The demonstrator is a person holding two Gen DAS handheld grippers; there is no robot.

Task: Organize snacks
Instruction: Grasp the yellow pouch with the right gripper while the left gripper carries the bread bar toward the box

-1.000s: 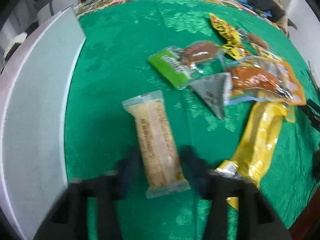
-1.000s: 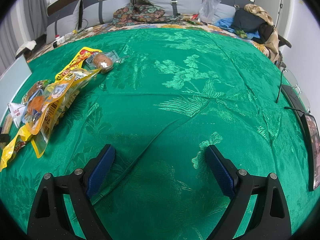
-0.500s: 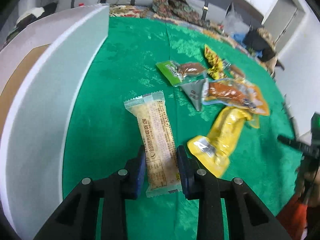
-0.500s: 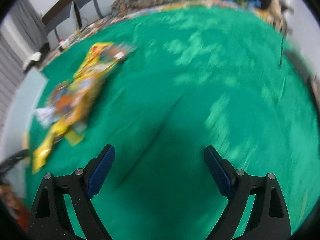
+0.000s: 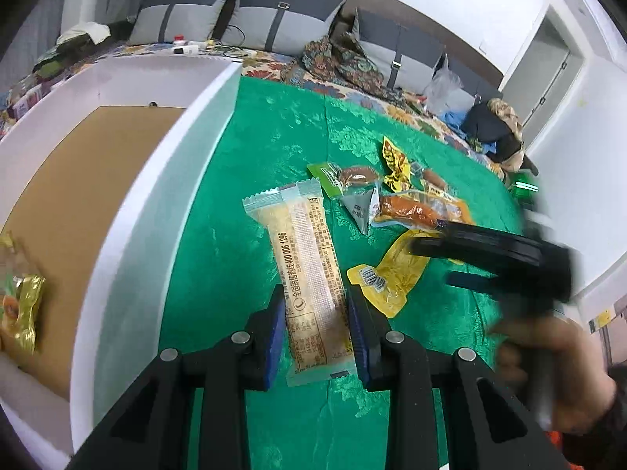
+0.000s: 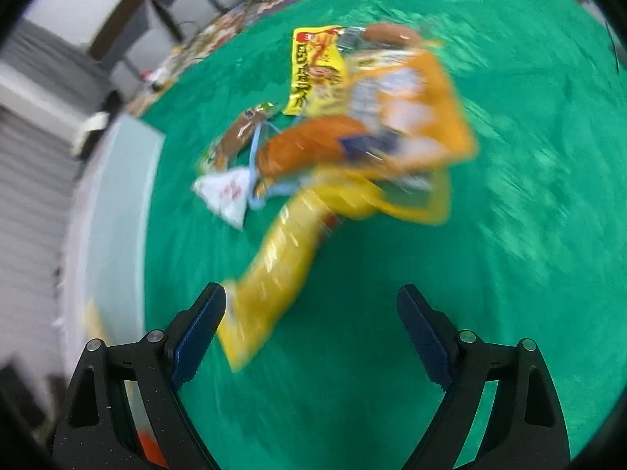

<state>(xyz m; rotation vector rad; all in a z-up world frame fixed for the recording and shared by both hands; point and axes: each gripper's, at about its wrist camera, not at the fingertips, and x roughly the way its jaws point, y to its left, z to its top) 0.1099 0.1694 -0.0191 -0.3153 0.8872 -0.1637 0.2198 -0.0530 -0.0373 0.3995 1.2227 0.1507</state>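
My left gripper (image 5: 315,327) is shut on a long beige snack bar (image 5: 309,270) in a clear wrapper, held above the green cloth. A white box (image 5: 129,211) with a brown floor stands to its left and holds a gold snack packet (image 5: 21,313). A pile of snacks lies ahead: a yellow packet (image 5: 392,274), an orange pack (image 5: 415,209), a green pack (image 5: 333,178). My right gripper (image 6: 311,333) is open, low over the cloth, its left finger beside the yellow packet (image 6: 274,270); it also shows blurred in the left wrist view (image 5: 490,258).
The green patterned cloth (image 6: 490,235) covers the table. In the right wrist view the orange pack (image 6: 392,117), a white triangular pack (image 6: 227,192) and the box wall (image 6: 117,203) are blurred. A sofa with cushions (image 5: 274,27) stands behind.
My left gripper closed on the snack bar and lifted it. My right gripper swung left from the bare cloth to the snack pile and now hovers by the yellow packet.
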